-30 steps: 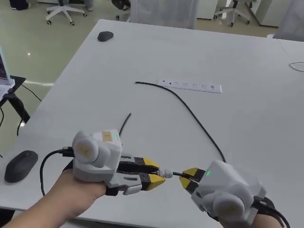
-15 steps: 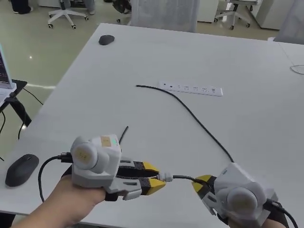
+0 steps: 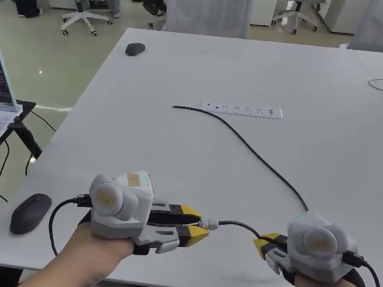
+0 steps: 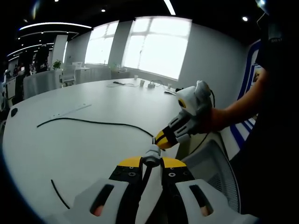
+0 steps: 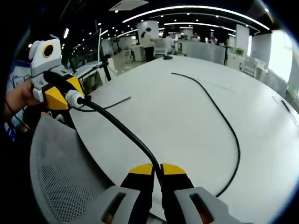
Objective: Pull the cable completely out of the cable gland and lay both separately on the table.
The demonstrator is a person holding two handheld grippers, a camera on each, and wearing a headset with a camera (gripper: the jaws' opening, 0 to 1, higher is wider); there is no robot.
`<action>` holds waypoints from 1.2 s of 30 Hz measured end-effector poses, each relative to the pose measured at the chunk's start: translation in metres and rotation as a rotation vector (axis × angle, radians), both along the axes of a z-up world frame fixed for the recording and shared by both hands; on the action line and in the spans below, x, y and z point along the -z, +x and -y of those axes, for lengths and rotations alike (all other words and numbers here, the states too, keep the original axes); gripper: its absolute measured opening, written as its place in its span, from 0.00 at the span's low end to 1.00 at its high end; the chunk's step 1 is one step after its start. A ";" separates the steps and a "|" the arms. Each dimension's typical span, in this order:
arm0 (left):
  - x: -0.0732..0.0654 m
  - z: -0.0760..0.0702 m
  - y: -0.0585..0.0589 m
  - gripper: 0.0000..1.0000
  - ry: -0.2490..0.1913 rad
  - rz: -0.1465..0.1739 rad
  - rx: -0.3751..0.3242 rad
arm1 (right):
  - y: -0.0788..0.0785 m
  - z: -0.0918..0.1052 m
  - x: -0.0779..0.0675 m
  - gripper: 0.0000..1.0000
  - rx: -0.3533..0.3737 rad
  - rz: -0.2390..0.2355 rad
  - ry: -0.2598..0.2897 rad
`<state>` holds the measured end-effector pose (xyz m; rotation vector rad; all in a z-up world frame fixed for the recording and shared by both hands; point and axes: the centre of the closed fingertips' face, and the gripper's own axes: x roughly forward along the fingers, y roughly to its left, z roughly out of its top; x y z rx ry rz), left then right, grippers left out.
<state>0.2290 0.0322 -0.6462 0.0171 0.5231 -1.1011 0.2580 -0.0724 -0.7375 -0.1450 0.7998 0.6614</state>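
- Left gripper (image 3: 196, 225) jaws pinch the small white cable gland (image 3: 208, 223).
- Right gripper (image 3: 267, 243) jaws clamp the thin black cable (image 3: 258, 156), seemingly threaded through it.

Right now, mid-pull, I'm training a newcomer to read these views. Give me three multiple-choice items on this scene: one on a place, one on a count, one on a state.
1. Where does the power strip lie?
A. Flat on the table, just beyond the black cable
B. Hanging off the table edge
C. On the floor

2. How many computer mice are in the head view?
A. One
B. Two
C. Three

3. How do the black cable and the cable gland stand?
A. Lying apart on the table
B. Cable seated in the gland
C. Both in one gripper

Answers:
1 A: the strip lies on the tabletop, far from the grippers.
2 B: one mouse is at the far edge, another at the near left.
3 B: the left gripper clamps the gland, the right gripper clamps the cable, and the cable runs into the gland.
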 end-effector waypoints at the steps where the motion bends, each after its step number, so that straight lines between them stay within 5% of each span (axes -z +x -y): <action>1: 0.001 0.000 -0.001 0.15 0.002 -0.003 0.001 | 0.000 0.000 0.000 0.00 -0.005 0.005 -0.003; 9: 0.001 -0.002 0.000 0.15 0.006 -0.005 -0.005 | -0.002 -0.004 -0.003 0.00 -0.035 0.041 -0.029; 14: 0.002 -0.003 0.001 0.15 0.007 -0.009 -0.007 | -0.001 -0.003 -0.010 0.01 -0.115 0.134 -0.094; 22: 0.000 -0.003 0.002 0.15 0.001 -0.015 -0.013 | -0.007 -0.002 -0.021 0.05 -0.161 0.156 -0.107; 25: 0.000 -0.003 0.002 0.15 0.005 -0.014 -0.008 | -0.011 -0.012 -0.035 0.11 -0.191 0.168 -0.041; 36: 0.000 -0.002 0.000 0.15 0.014 -0.012 -0.004 | -0.014 -0.050 -0.076 0.20 -0.387 0.307 -0.108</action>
